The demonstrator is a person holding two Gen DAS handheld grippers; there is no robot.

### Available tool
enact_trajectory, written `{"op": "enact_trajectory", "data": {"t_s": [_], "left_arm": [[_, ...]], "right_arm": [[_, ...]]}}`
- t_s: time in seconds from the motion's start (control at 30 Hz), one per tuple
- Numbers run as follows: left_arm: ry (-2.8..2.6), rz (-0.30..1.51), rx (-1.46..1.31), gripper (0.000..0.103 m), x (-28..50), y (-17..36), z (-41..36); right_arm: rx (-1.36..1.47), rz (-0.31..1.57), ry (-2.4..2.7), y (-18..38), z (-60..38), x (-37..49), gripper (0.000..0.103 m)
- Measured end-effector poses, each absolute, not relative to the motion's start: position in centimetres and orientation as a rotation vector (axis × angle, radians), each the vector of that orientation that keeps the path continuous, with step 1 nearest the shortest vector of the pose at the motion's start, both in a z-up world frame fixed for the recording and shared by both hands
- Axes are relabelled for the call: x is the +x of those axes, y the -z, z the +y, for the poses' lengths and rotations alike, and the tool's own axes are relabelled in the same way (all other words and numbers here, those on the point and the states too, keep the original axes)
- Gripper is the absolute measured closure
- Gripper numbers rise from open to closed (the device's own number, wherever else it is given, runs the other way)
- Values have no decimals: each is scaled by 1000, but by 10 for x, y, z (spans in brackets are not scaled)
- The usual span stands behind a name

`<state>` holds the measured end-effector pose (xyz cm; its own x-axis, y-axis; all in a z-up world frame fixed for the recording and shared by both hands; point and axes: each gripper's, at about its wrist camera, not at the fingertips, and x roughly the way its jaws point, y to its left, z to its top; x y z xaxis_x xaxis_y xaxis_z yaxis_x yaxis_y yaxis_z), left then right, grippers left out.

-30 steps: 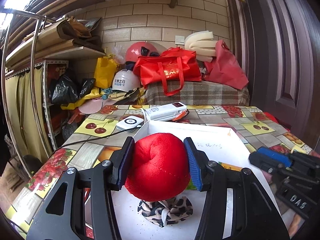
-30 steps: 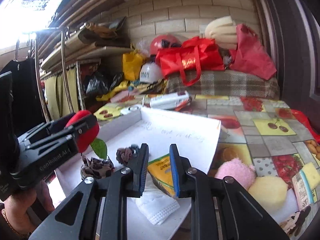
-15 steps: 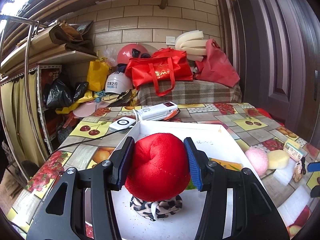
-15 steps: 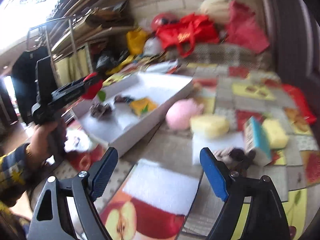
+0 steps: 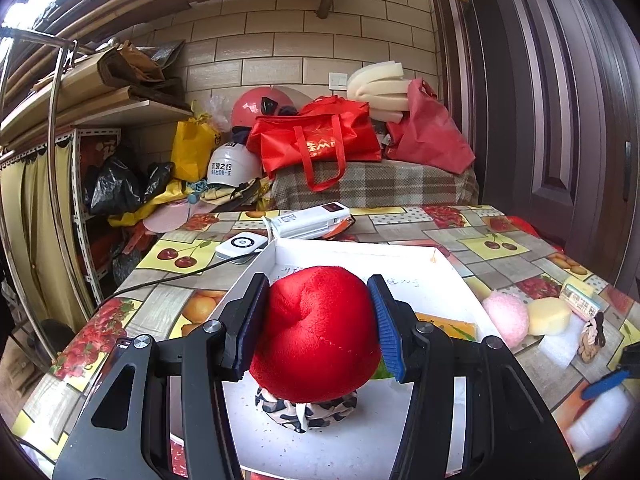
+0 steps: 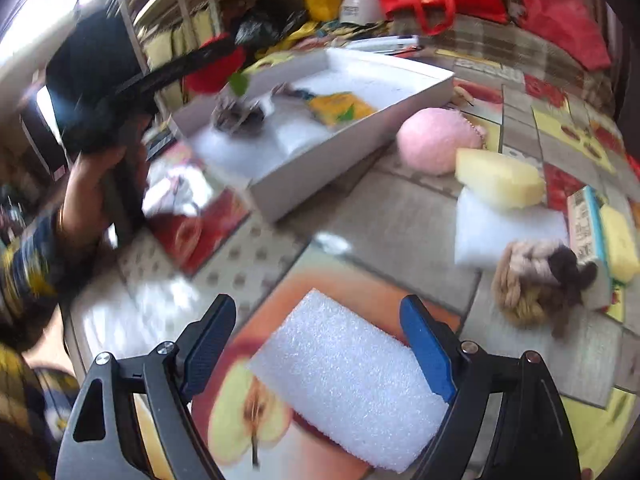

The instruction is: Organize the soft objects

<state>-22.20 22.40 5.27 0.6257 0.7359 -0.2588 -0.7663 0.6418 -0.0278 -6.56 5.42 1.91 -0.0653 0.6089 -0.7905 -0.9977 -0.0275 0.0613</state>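
My left gripper is shut on a red plush apple and holds it over the white tray, above a leopard-print scrunchie. A yellow-green sponge lies in the tray. My right gripper is open, its jaws on either side of a white foam block that lies on the table. A pink puffball, a yellow sponge, a thin white foam sheet and a beige-brown yarn plush lie to the right of the tray.
A packaged yellow sponge lies at the table's right edge. A white power strip and a white device with a black cable sit behind the tray. Bags and helmets are piled behind the table. A dark door stands right.
My right gripper opened, swung away from the tray to the right and came down over the white foam block. My left gripper kept holding the red apple over the tray.
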Motion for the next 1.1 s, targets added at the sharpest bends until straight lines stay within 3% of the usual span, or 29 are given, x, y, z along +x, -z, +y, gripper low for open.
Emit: {"op": "enact_trajectory", "data": {"t_s": [0.17, 0.47, 0.77, 0.8, 0.83, 0.87, 0.93, 1.1], "left_arm": [[-860, 233, -139, 52, -222, -53, 224], [-862, 233, -150, 52, -219, -54, 224], [-857, 238, -141, 52, -219, -52, 224], [-857, 237, -141, 52, -219, -52, 223], [-857, 237, -141, 52, -219, -52, 224], [-857, 237, -142, 52, -218, -52, 223], [-857, 239, -141, 52, -218, -52, 223], [-856, 239, -140, 52, -218, -52, 222]], "right_arm": [[-719, 697, -1497, -24, 47, -63, 19], [-647, 875, -1607, -23, 33, -38, 19], [-889, 701, -1547, -14, 27, -71, 20], [-910, 680, -1533, -13, 27, -74, 21], [-912, 680, -1536, -14, 28, -76, 39], [-911, 656, -1530, -18, 28, -78, 45], [-915, 592, -1472, -21, 28, -79, 46], [-608, 438, -1447, -58, 31, -72, 46]]}}
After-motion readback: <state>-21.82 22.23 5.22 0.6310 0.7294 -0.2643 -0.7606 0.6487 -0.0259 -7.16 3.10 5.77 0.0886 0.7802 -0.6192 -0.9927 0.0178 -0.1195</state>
